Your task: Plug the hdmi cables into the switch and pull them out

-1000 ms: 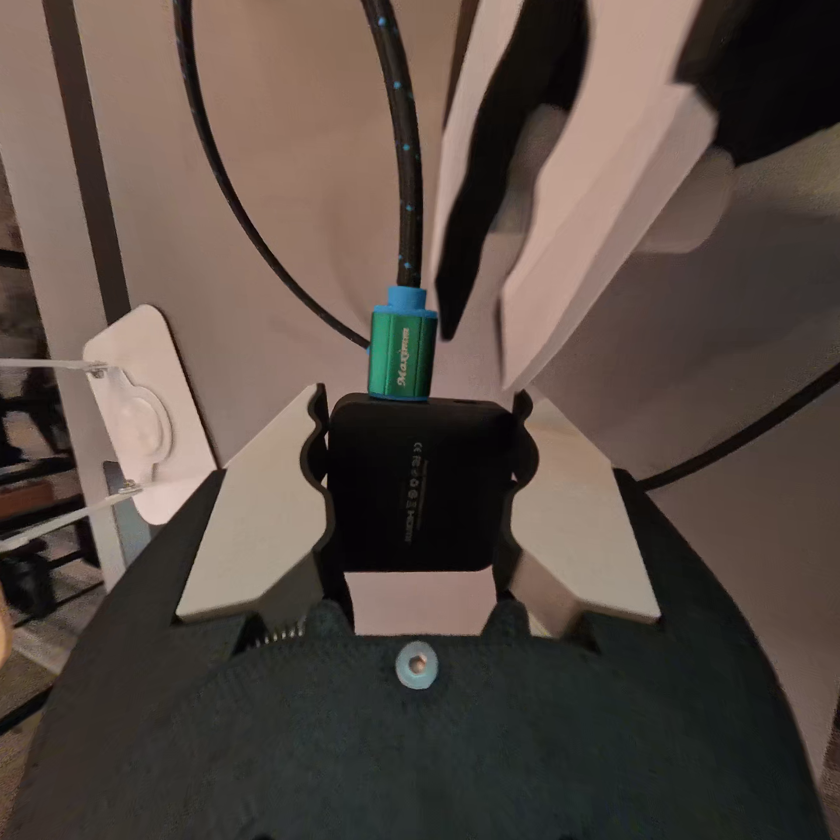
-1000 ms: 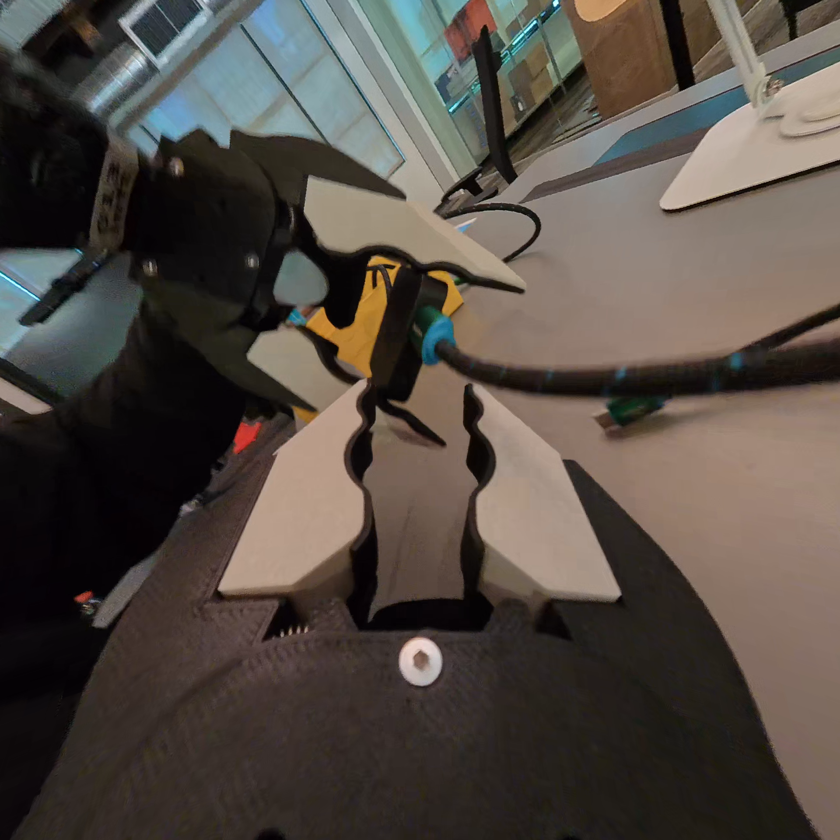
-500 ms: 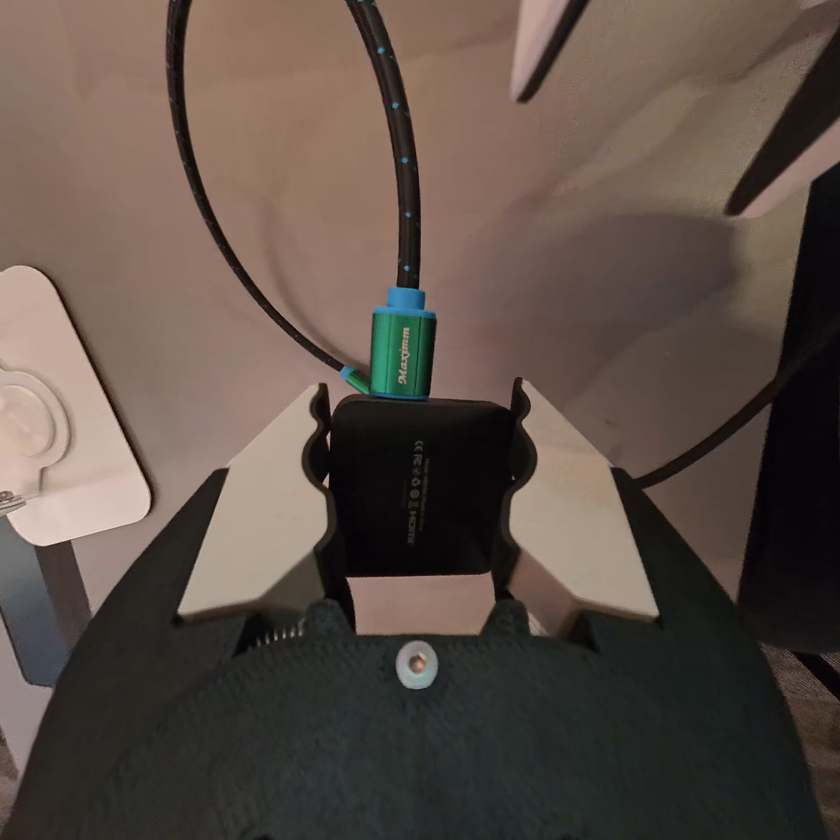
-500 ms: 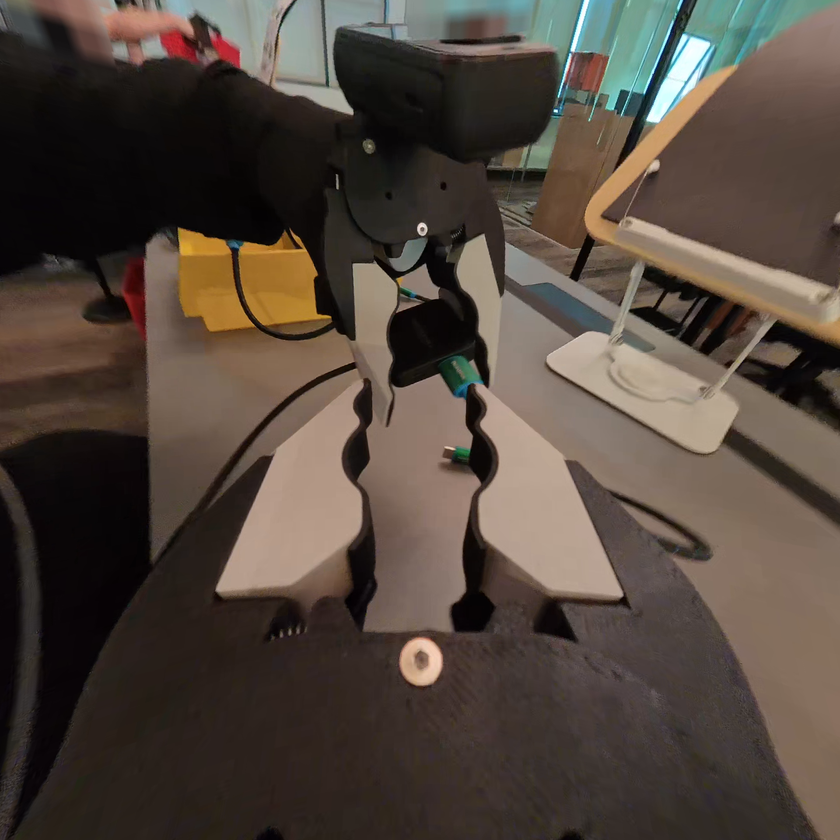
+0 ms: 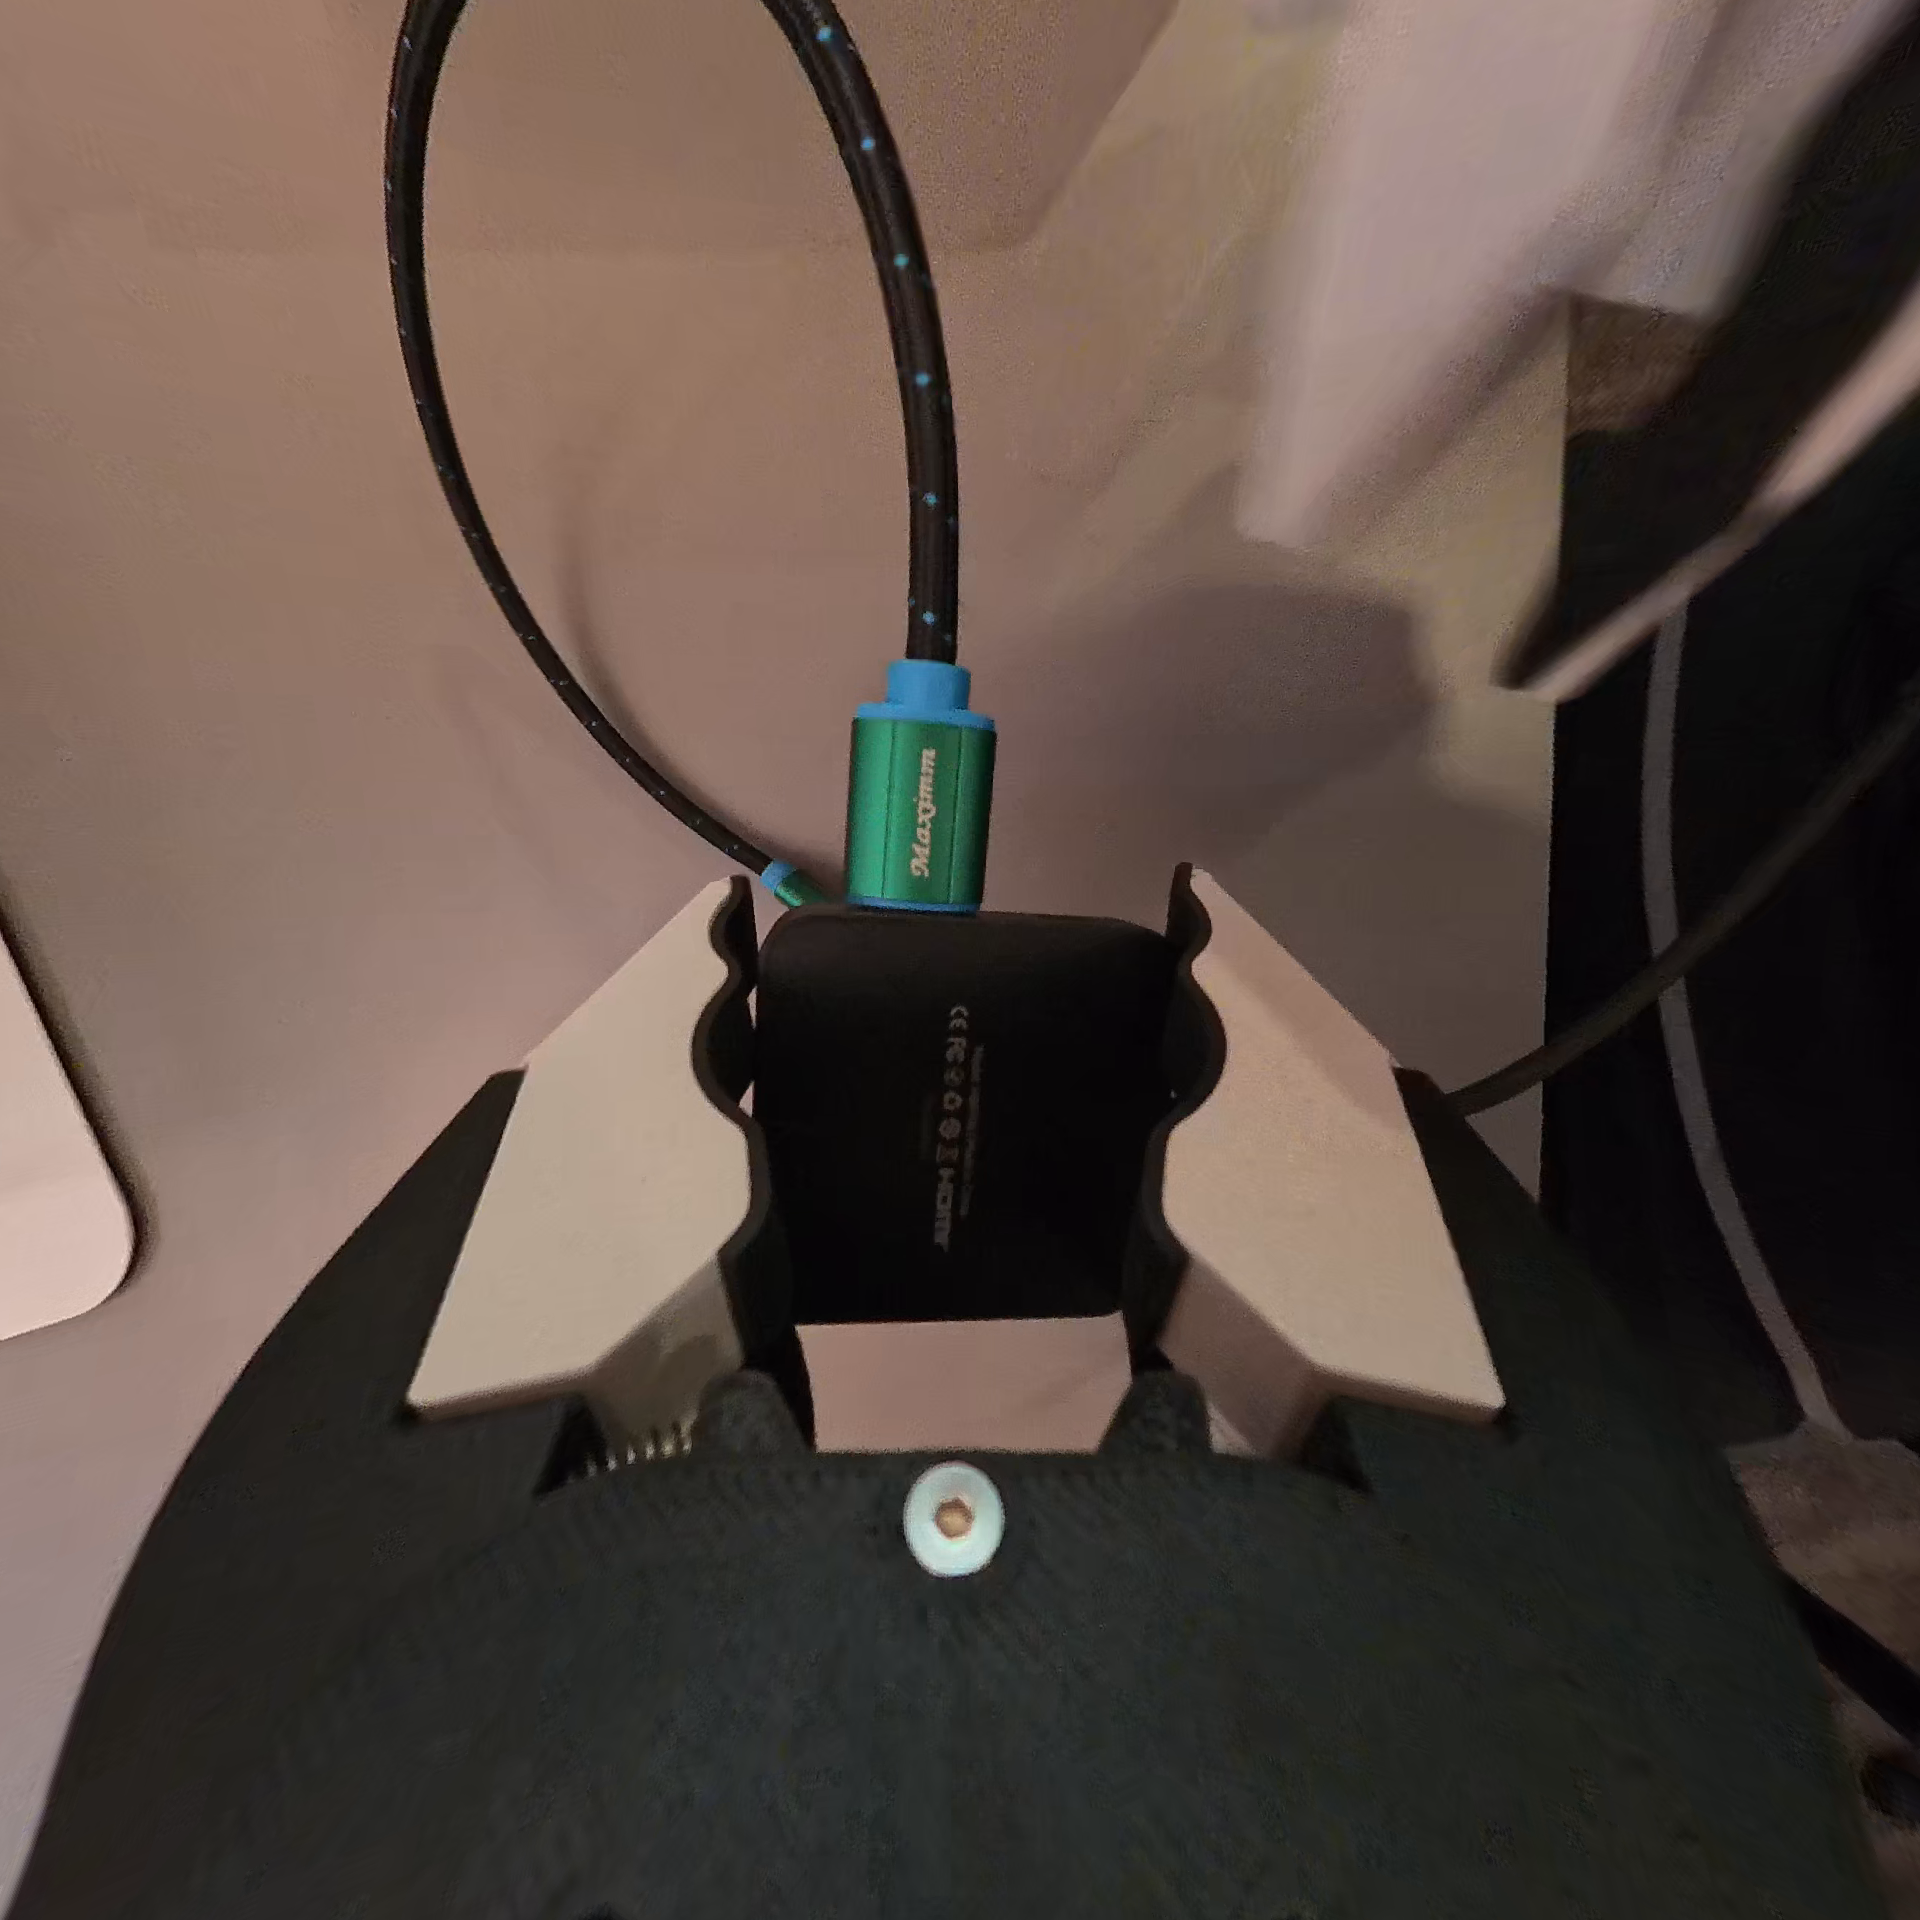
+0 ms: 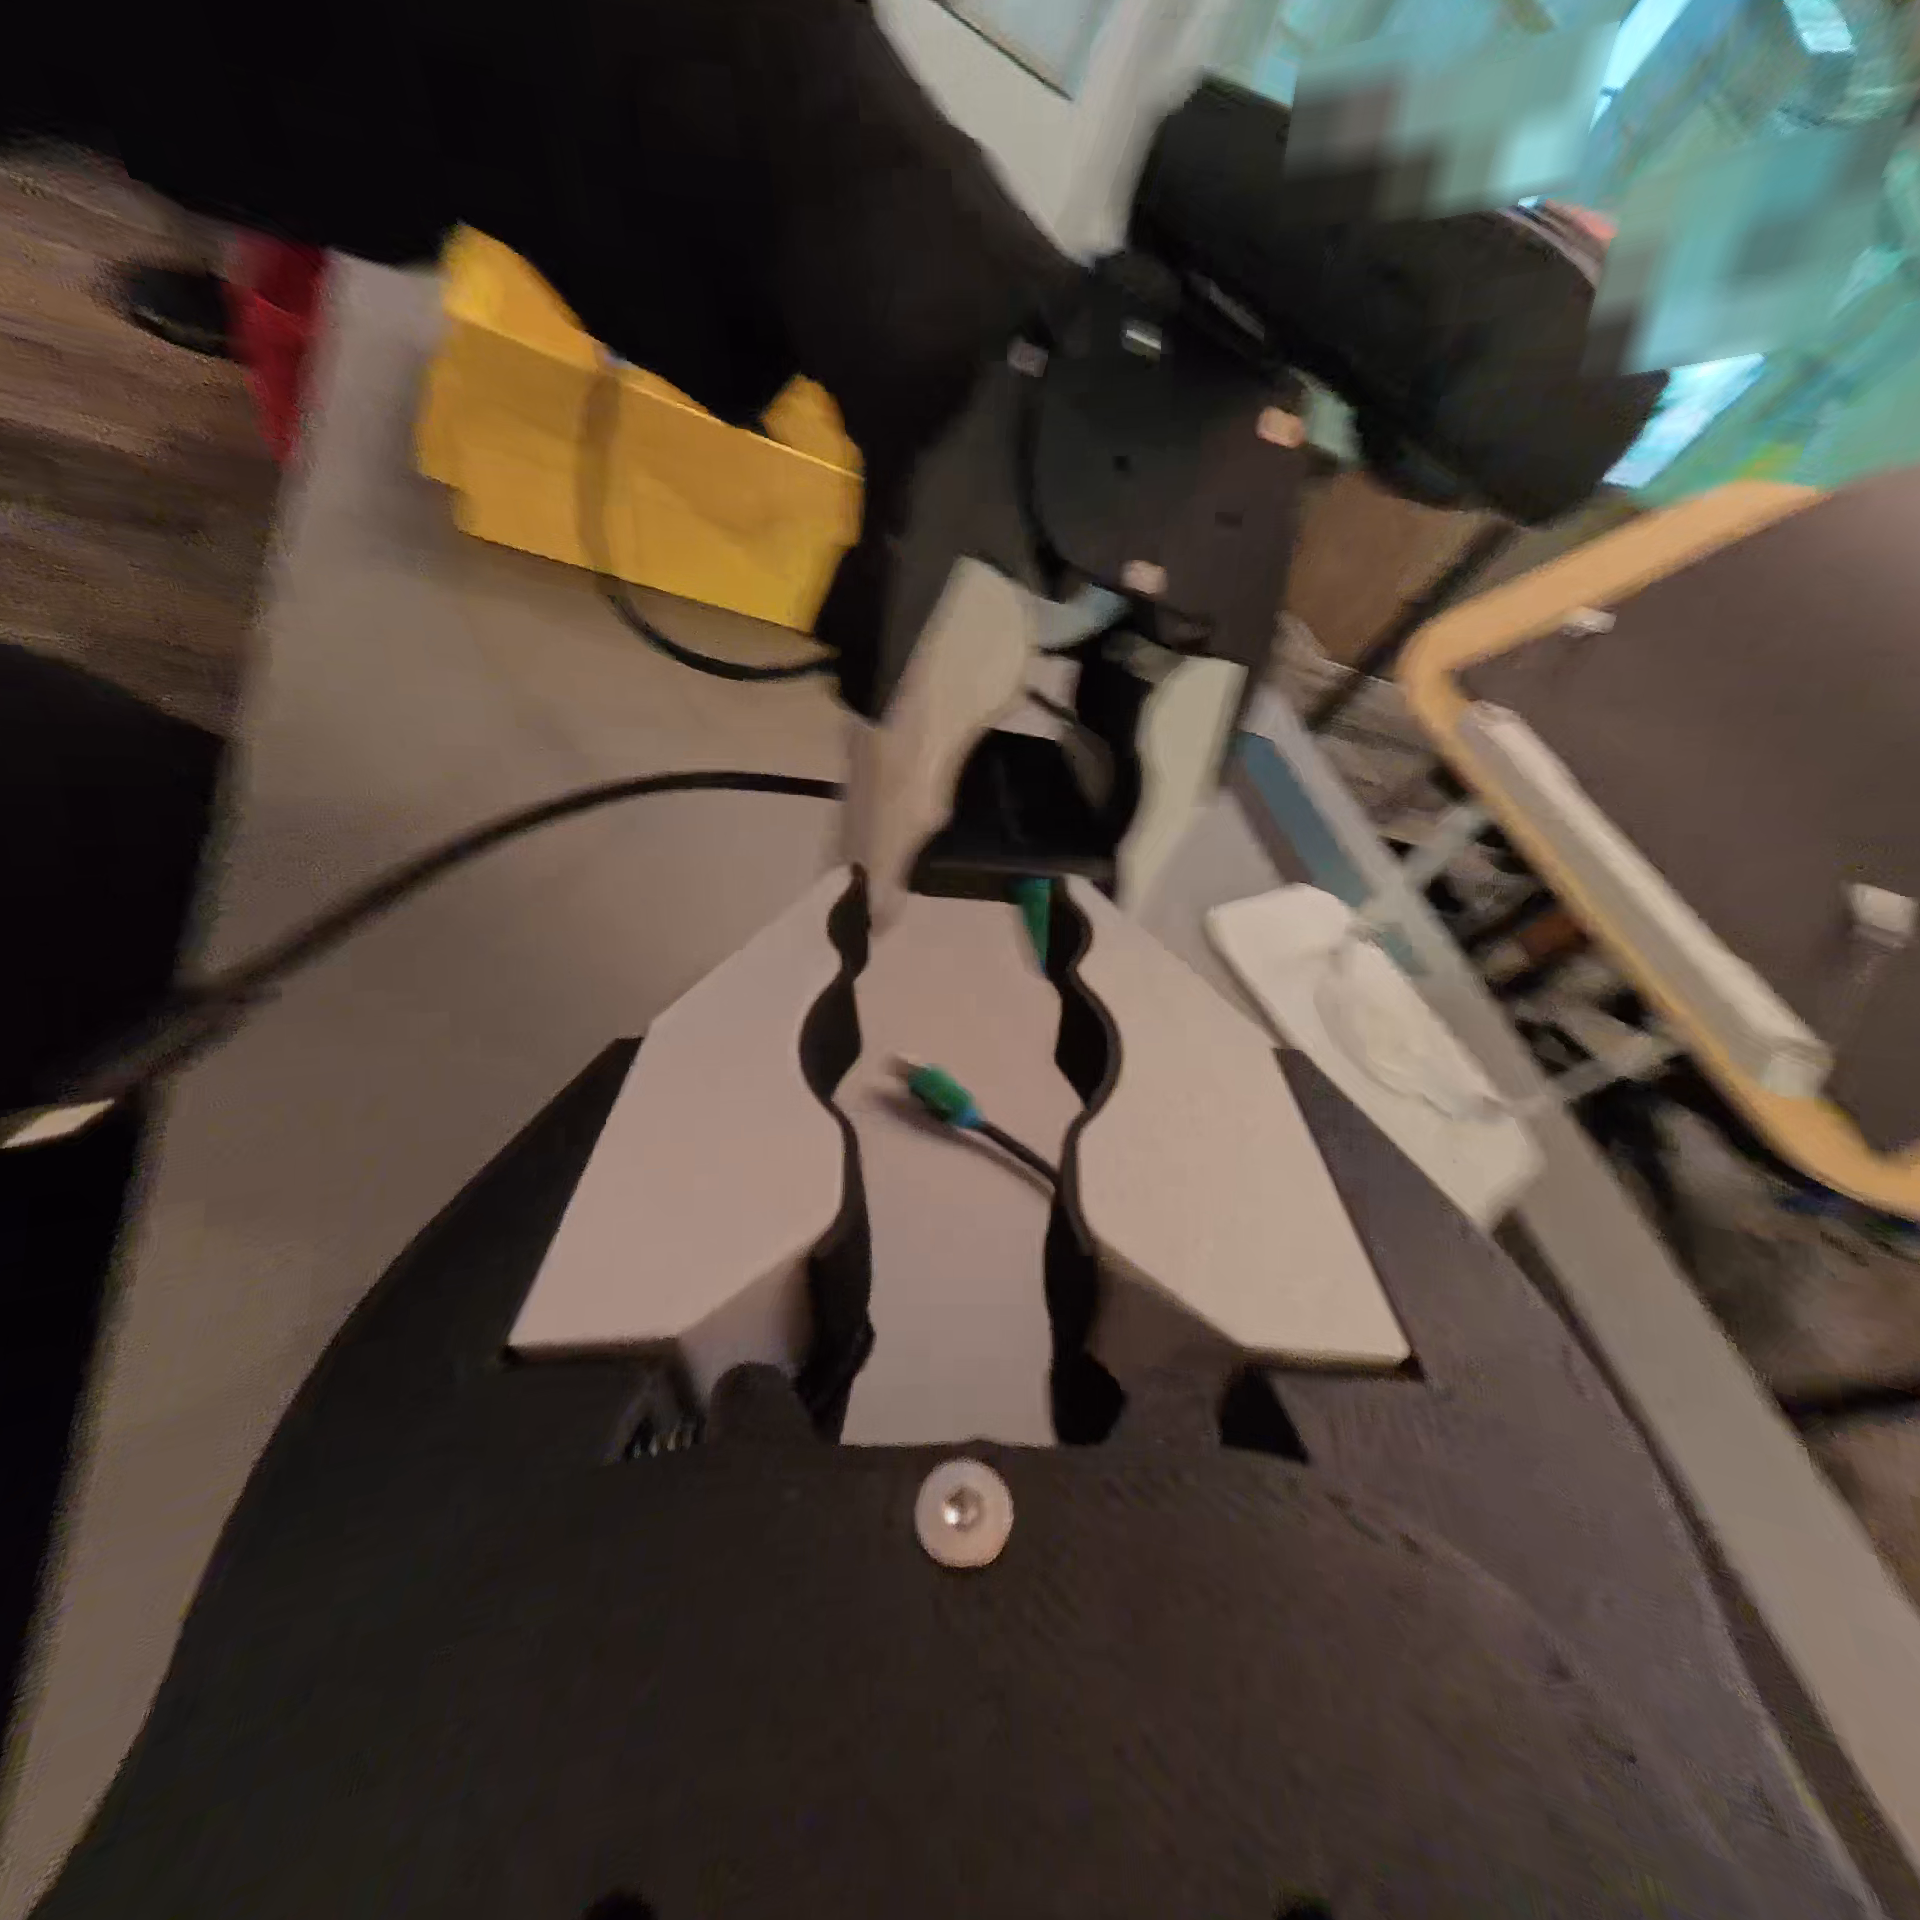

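Note:
My left gripper (image 5: 961, 894) is shut on the black hdmi switch (image 5: 961, 1122) and holds it by its two sides. A green hdmi plug (image 5: 920, 800) with a blue collar sits in the switch's far edge. Its black braided cable (image 5: 914, 416) loops up and back round. My right gripper (image 6: 961, 894) is open and empty above the table. A loose green plug (image 6: 940, 1091) lies on the table between its fingers. The right wrist view shows the left gripper (image 6: 1023, 831) holding the switch (image 6: 1008, 821) above the table, blurred.
A yellow bin (image 6: 634, 488) stands at the back left of the grey table (image 6: 416, 935). A thin black cable (image 6: 520, 821) runs across the table. A white stand base (image 6: 1351, 997) with a tilted wood-edged board (image 6: 1662, 831) is on the right. A dark sleeve (image 6: 623, 135) crosses the top. My hands' fingertips stand some 8 cm from each other.
My right gripper has drawn back from the plugged-in connector and swung over the loose green plug on the table. My left gripper still holds the switch with the cable plugged in.

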Motion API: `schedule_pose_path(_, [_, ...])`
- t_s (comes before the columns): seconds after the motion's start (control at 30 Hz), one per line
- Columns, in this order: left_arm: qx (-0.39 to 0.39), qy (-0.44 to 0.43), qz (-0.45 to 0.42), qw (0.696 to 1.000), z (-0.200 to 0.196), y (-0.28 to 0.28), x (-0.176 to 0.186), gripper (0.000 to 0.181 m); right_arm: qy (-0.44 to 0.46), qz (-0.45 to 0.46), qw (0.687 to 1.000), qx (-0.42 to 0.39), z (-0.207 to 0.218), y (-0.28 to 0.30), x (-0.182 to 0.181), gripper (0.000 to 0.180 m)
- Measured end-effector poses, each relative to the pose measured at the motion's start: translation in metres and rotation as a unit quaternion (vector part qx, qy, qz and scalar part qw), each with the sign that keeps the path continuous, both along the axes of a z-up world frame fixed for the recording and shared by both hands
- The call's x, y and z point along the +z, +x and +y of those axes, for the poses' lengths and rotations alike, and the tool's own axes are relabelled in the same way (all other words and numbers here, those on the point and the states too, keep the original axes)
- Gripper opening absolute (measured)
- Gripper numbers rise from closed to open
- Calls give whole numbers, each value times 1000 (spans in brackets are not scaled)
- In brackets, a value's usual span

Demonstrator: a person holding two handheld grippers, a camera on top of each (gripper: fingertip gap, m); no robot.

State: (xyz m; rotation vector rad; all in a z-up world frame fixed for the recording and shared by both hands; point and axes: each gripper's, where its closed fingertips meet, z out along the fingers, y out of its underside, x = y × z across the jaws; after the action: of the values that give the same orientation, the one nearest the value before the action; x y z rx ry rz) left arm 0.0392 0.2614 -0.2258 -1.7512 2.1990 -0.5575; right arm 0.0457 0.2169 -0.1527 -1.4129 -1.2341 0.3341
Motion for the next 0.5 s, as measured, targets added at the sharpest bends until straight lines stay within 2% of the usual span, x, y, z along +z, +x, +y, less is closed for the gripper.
schedule_pose_path(0.07, [4,-18,-13,1000,0,0,4,78,-60,18,997,49,-20,-10,-8,25])
schedule_pose_path(0.17, [0,-42,-31,999,-2,-1,10,77,-118,48,991,32,-11,-7,-32,26])
schedule_pose_path(0.3, [-11,-51,-29,998,-9,-4,13,77,-210,145,967,-4,19,-3,-50,52])
schedule_pose_path(0.37, [-20,-50,-18,998,-14,-6,12,77,-226,190,955,7,27,-6,-49,65])
schedule_pose_path(0.5, [-32,-57,-4,998,-20,-8,10,77,-198,264,943,32,38,-12,-25,69])
